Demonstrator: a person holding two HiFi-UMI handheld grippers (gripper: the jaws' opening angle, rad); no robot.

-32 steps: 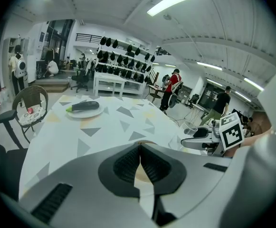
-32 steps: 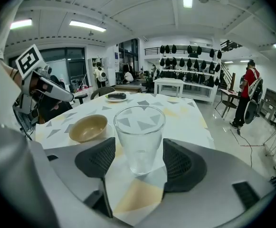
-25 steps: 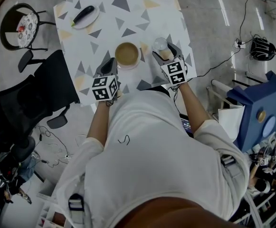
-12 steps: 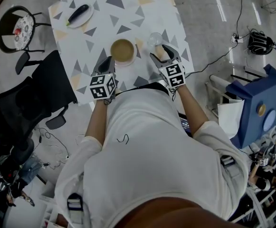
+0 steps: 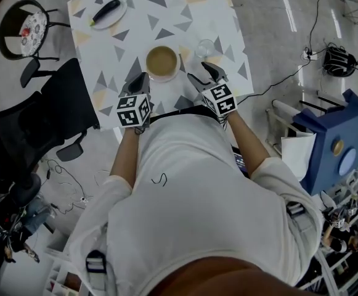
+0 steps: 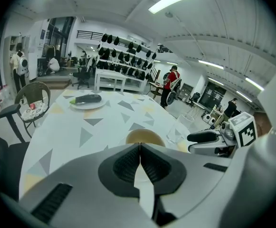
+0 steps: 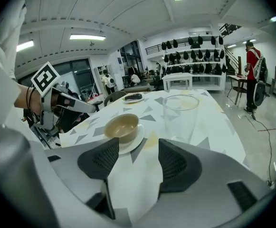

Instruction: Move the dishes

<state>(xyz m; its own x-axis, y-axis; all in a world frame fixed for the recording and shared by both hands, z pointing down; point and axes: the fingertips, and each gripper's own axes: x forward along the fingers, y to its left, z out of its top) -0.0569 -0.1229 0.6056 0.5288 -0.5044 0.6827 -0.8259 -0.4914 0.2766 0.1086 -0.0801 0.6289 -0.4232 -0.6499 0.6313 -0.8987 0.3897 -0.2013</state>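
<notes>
Jaws of the left gripper point(image 6: 139, 148) are pressed together and hold nothing. Those of the right gripper point(image 7: 135, 163) stand apart and have just been closing a little (only bare table point(image 5: 185, 26) shows between them). The brown bowl point(image 5: 162, 61) sits on a white saucer point(image 7: 137, 137), just ahead of both grippers and untouched. The empty glass point(image 5: 204, 47) stands near the right gripper, apart from it.
</notes>
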